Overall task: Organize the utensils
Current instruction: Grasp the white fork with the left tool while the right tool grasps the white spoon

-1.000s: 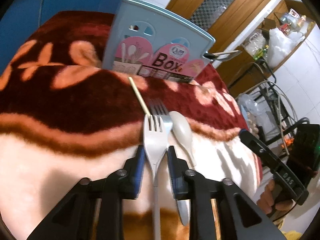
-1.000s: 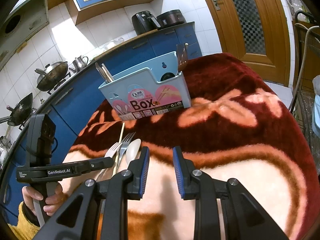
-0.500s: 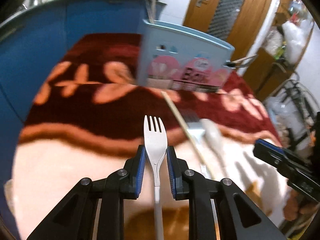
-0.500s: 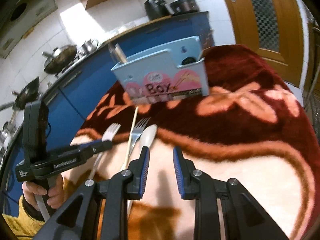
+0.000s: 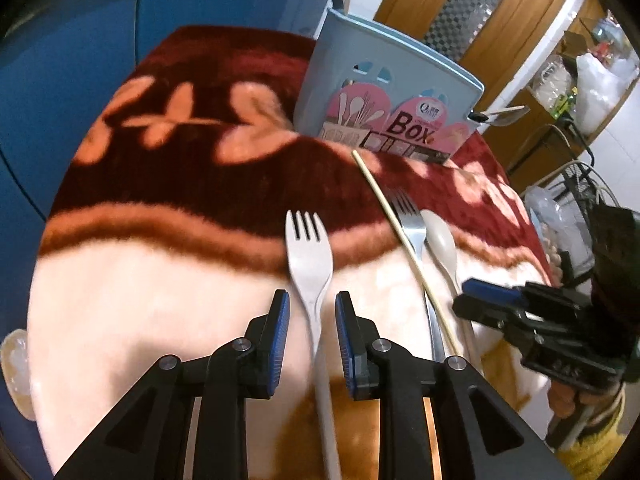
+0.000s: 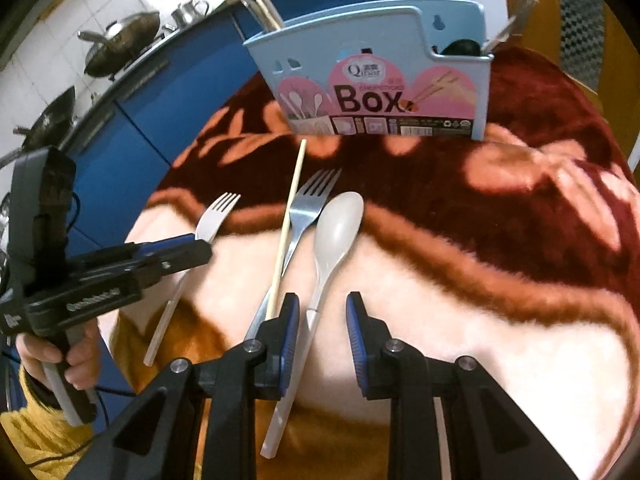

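Observation:
A white plastic fork [image 5: 310, 260] lies on the red and cream blanket [image 5: 160, 280]. Its neck runs between the jaws of my left gripper [image 5: 312, 320], with a gap on each side, so the jaws are open. A wooden chopstick [image 6: 290, 216], a metal fork [image 6: 308, 208] and a pale spoon [image 6: 338, 224] lie side by side. The spoon's handle passes between the open jaws of my right gripper [image 6: 322, 320], close to the left pad. The blue utensil box [image 6: 376, 84] stands upright behind them.
Chopsticks [image 6: 264, 8] stick out of the box's left end and utensil handles out of its right. Blue cabinets [image 6: 152, 120] and woks [image 6: 120, 40] stand beyond the table's left edge. A wooden door [image 5: 480, 8] and a wire rack [image 5: 580, 200] are off to the right. A hand [image 6: 60, 360] holds the left gripper.
My left gripper moved left, taking the white fork away from the other utensils; the fork now sits further out past the pads. My right gripper tilted down over the spoon's handle.

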`<state>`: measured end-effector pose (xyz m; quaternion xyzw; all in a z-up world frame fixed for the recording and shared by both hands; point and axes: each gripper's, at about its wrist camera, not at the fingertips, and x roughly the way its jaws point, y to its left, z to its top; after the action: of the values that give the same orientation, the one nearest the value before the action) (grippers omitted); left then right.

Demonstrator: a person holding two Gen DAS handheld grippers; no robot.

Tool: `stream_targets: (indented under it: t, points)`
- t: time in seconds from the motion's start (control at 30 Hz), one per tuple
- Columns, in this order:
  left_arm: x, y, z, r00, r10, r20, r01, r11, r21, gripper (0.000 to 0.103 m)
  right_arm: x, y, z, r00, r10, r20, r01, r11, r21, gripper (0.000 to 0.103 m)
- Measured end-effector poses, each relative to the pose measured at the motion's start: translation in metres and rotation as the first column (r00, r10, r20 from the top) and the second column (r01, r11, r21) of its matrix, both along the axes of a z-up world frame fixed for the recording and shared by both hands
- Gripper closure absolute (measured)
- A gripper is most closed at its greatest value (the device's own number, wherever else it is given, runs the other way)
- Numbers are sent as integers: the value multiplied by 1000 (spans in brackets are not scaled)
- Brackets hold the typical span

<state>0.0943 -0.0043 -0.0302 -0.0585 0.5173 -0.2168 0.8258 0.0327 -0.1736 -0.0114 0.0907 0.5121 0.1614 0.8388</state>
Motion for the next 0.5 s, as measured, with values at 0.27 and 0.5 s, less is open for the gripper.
stream_targets:
  t: [0.27,0.5]
  points:
    - [6,-15,0,987,-113,-115,127,983,129,81,26,4,-1,985,78,-151,-85,996,-36,78]
    - [8,-34,2,982,-153,-115,177,952,251,93,40,6,-3,969,93,-231,-109,992,-58,89]
